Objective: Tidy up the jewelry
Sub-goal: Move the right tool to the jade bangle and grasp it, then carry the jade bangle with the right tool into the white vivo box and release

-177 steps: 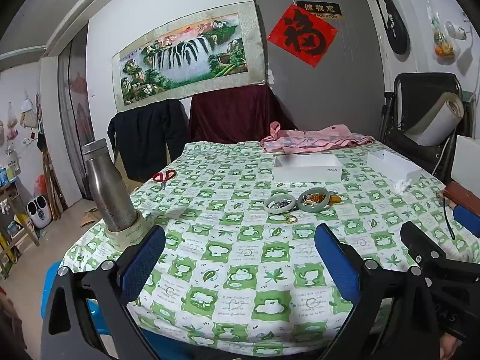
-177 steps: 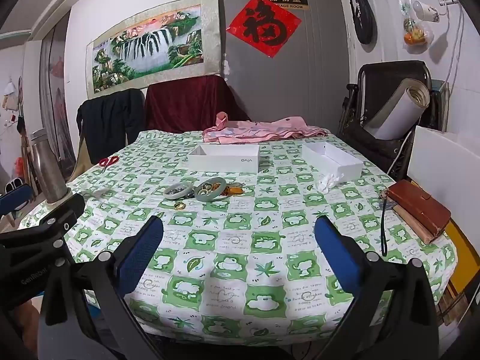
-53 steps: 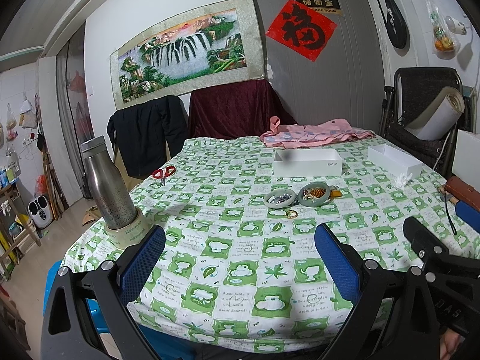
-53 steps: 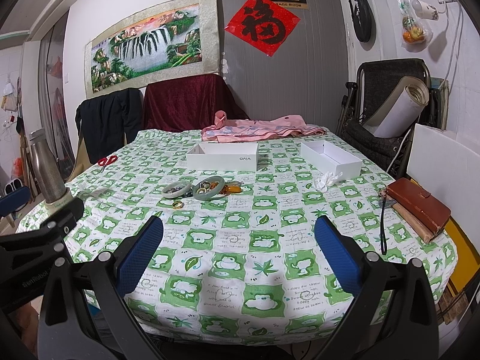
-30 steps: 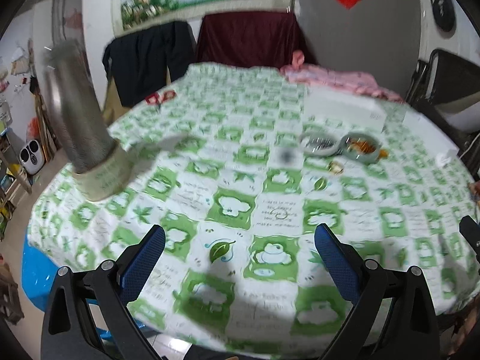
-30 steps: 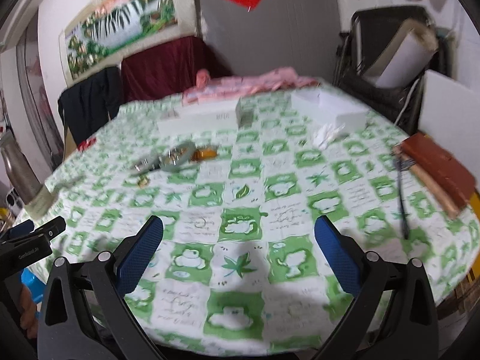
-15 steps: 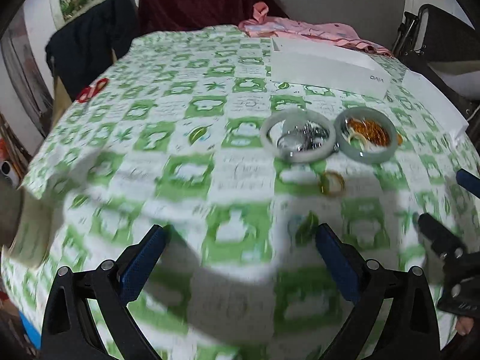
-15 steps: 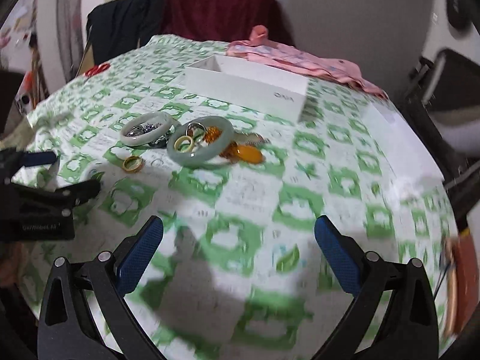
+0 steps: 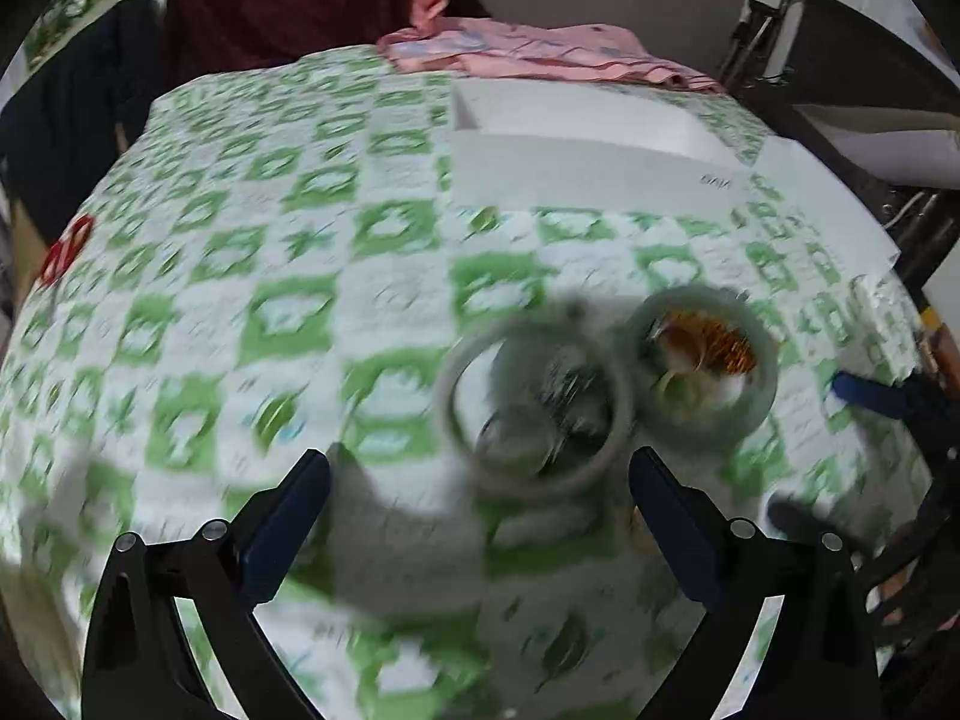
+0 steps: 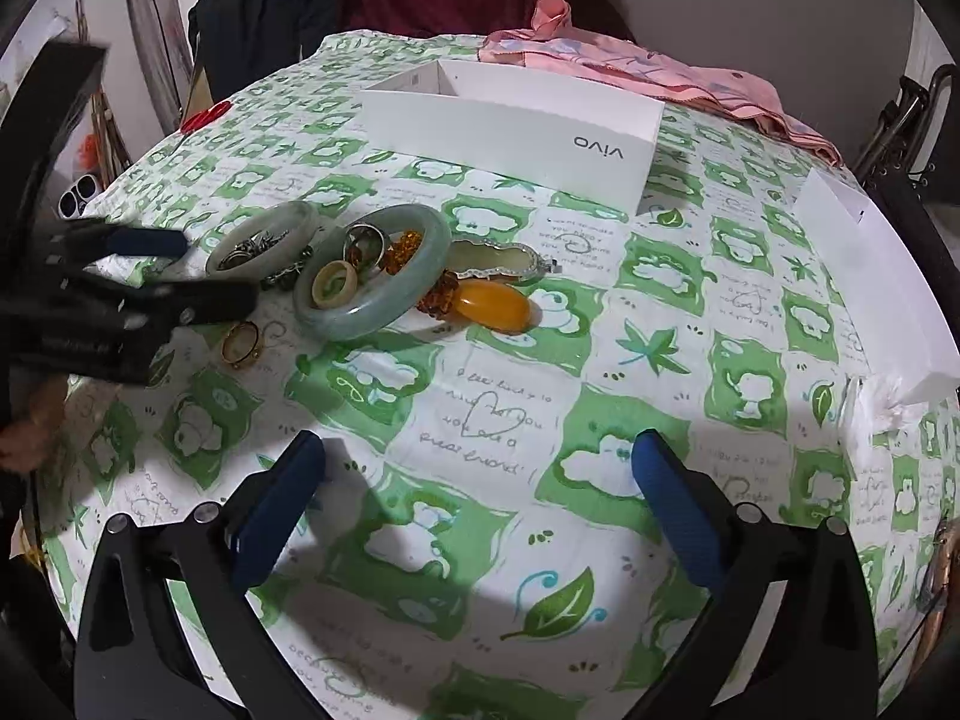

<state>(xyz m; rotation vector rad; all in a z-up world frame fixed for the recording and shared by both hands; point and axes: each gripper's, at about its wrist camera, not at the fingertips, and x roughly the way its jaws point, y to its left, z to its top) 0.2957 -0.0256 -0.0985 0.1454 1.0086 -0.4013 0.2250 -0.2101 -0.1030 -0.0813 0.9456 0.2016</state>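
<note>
A pile of jewelry lies on the green-and-white tablecloth (image 10: 492, 420). It holds a pale jade bangle (image 10: 264, 237), a green jade bangle (image 10: 375, 273) with small rings inside, a gold ring (image 10: 240, 343), an amber stone (image 10: 492, 306) and a silver-framed jade pendant (image 10: 495, 258). My left gripper (image 9: 480, 480) is open, with the blurred pale bangle (image 9: 528, 402) just ahead between its fingers. In the right wrist view the left gripper (image 10: 216, 270) hovers at the pale bangle and gold ring. My right gripper (image 10: 480, 480) is open over bare cloth, nearer than the pile.
An open white box (image 10: 510, 120) stands behind the pile, and a second white box part (image 10: 870, 276) lies at the right edge. A pink cloth (image 10: 648, 72) lies at the far side and red scissors (image 10: 204, 114) at the left. A hand (image 10: 30, 420) shows lower left.
Both grippers have moved forward and down from the table's edge toward the jewelry pile. The left one now sits close over the pale bangle; both stay open.
</note>
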